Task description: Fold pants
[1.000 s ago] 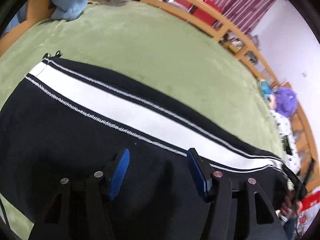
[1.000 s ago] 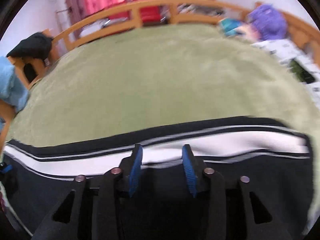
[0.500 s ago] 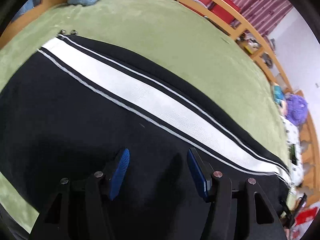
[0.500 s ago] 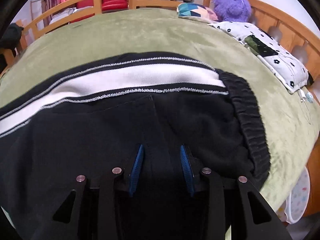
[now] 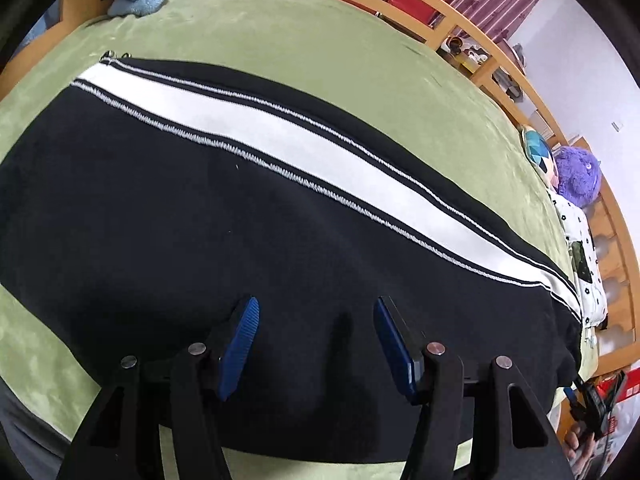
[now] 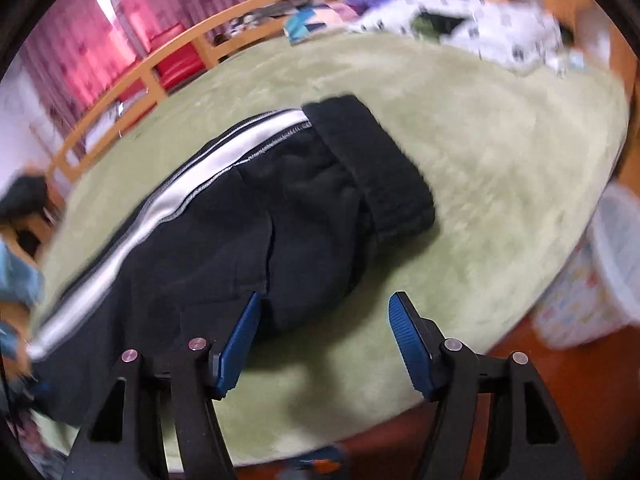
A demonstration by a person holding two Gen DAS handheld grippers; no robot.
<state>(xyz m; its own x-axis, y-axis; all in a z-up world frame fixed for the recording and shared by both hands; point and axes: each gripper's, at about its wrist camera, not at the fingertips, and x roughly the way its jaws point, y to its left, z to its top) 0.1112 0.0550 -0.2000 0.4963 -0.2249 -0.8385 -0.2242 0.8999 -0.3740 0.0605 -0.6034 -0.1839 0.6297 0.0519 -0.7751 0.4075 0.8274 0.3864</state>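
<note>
Green blanket covered the bed. On it the black pants lay flat, already doubled leg on leg, white stripe along their far edge, so a crosswise fold seemed next. Left gripper hovered over the pants, fingers apart, empty. Right gripper, fingers likewise apart, hung beside the waistband.

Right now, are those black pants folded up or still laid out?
Laid out long. The pants stretch flat across the green blanket, white stripe running unbroken to the waistband. Legs may be stacked; cannot tell.
</note>
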